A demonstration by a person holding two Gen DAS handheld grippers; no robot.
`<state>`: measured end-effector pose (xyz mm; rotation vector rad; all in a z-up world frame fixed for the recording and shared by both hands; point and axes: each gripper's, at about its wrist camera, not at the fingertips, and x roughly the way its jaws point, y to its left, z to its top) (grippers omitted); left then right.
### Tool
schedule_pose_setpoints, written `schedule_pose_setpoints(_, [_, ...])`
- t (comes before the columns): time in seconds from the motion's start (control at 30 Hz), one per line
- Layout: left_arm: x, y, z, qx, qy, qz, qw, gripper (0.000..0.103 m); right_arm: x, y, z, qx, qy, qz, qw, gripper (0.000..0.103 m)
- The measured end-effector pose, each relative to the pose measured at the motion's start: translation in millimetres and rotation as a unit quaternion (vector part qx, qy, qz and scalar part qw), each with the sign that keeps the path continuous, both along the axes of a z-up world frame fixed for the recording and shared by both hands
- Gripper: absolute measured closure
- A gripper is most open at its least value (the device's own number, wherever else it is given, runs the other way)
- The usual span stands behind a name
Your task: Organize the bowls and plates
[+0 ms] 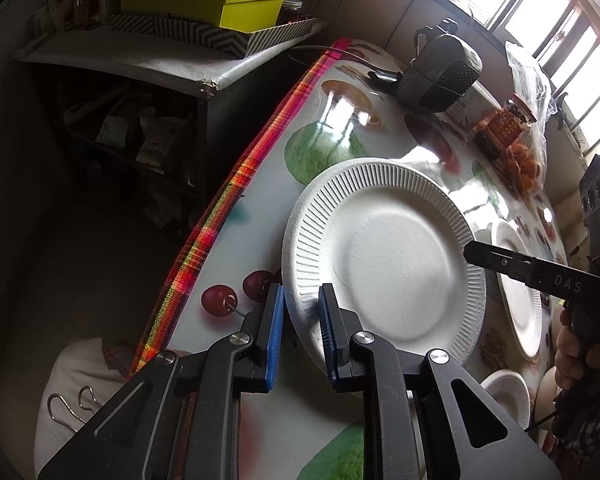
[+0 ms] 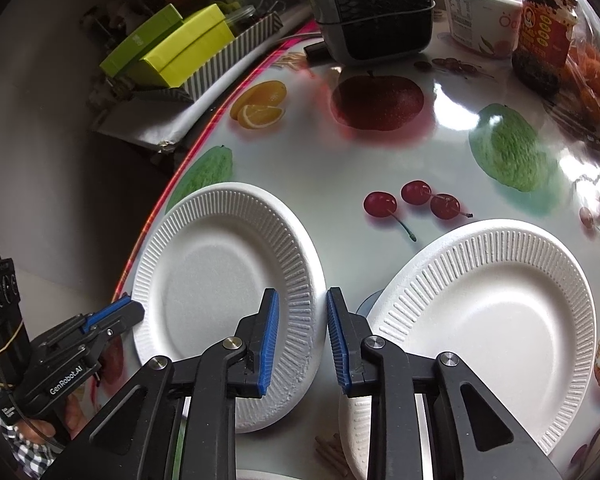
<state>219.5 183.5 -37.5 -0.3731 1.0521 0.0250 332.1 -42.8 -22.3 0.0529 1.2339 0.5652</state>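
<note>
The left hand-held gripper (image 1: 300, 300) straddled the near-left rim of a white ribbed paper plate (image 1: 384, 260), one blue pad outside the rim and one over it, clenched on that rim as far as the view showed. The right hand-held gripper (image 2: 302, 304) stood at the opposite rim of the same plate (image 2: 228, 292), its left pad over the ribbing and its right pad just past the rim edge, grasping that side. The plate lay close to the left edge of the tabletop (image 2: 380, 152), which wore a glossy fruit-printed cloth. A second paper plate (image 2: 488, 312) lay just beside the first, toward the right, one side propped up on something underneath. Toward the far edge stood a grey mesh-fronted appliance (image 2: 374, 8), a white tub (image 2: 478, 20) and a red-labelled jar (image 2: 544, 28). Beyond the left edge, green boxes (image 2: 180, 48) sat on a side shelf.
</note>
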Motion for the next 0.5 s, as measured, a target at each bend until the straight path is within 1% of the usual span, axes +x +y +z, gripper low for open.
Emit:
schedule_pose_setpoints(0.17, [-3.1,2.0,3.1,-0.001,-0.002,0.002,1.0000,0.084,-0.5,-0.7,5.9,0.010,0.001,-0.005,1.000,0.079])
schedule_pose_setpoints(0.5, [-13.0,-0.1,20.2,0.006,-0.016,0.000,0.9999,0.084,-12.9,-4.9,23.5,0.021,-0.007,-0.008,1.000,0.079])
